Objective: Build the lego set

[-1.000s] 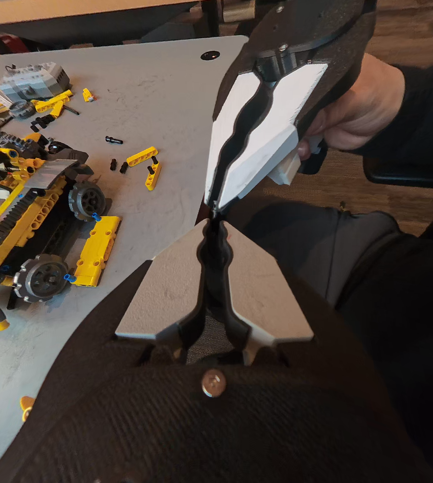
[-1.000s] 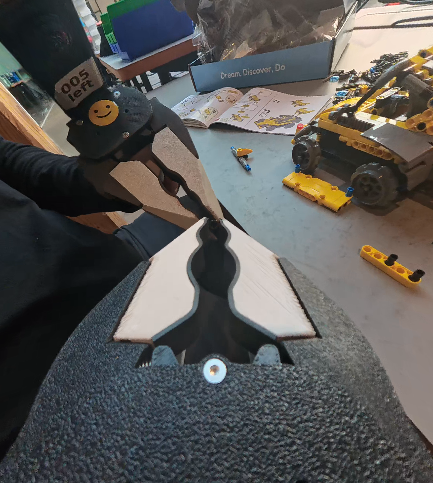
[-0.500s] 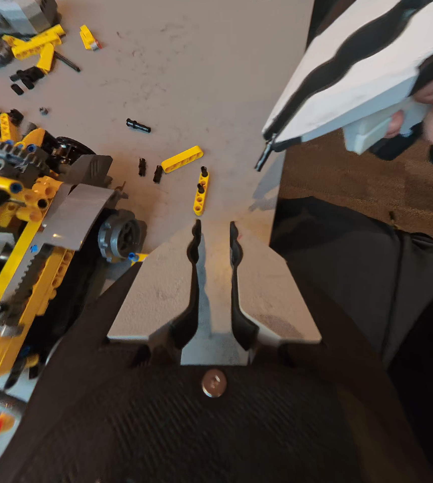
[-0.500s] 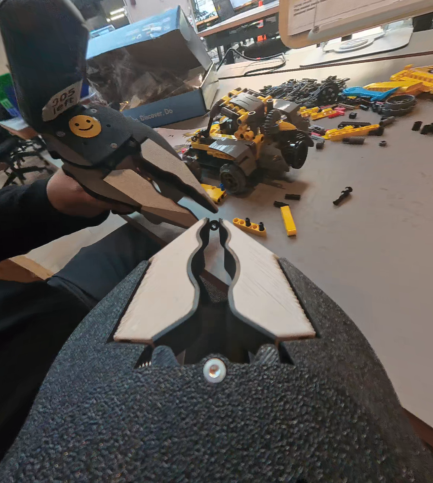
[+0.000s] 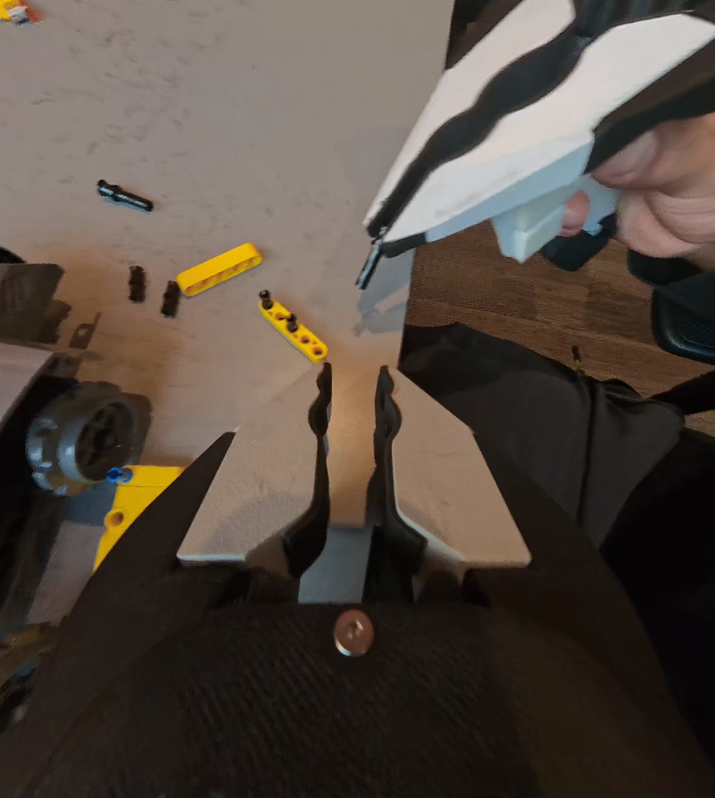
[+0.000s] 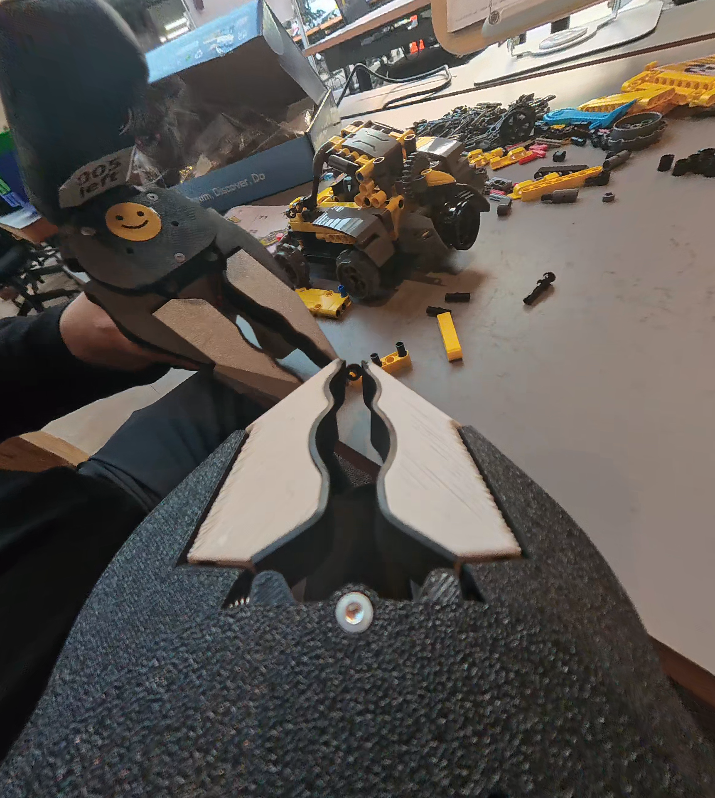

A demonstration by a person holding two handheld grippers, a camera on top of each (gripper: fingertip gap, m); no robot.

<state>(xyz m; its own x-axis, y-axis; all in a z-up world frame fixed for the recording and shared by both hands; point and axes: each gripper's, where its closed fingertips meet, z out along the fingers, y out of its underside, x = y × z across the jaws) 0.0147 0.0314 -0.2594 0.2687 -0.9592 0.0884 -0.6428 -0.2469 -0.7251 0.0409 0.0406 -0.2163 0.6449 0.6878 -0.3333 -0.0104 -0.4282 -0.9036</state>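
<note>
- The right gripper (image 6: pixel 353 372) pinches a small black pin (image 5: pixel 367 264) at its tips, held in the air over the table's (image 5: pixel 226 108) near edge.
- The left gripper (image 5: pixel 353 371) is empty, its jaws parted, low over the table.
- Just ahead of it lies a yellow beam (image 5: pixel 293 324) with two black pegs.
- A second yellow beam (image 5: pixel 218 269) is beside that; the toy truck (image 6: pixel 383 211) stands farther off.

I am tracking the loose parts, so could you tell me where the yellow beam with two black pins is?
In the left wrist view, the yellow beam with two black pins lies on the table just ahead of the open left gripper.
</note>
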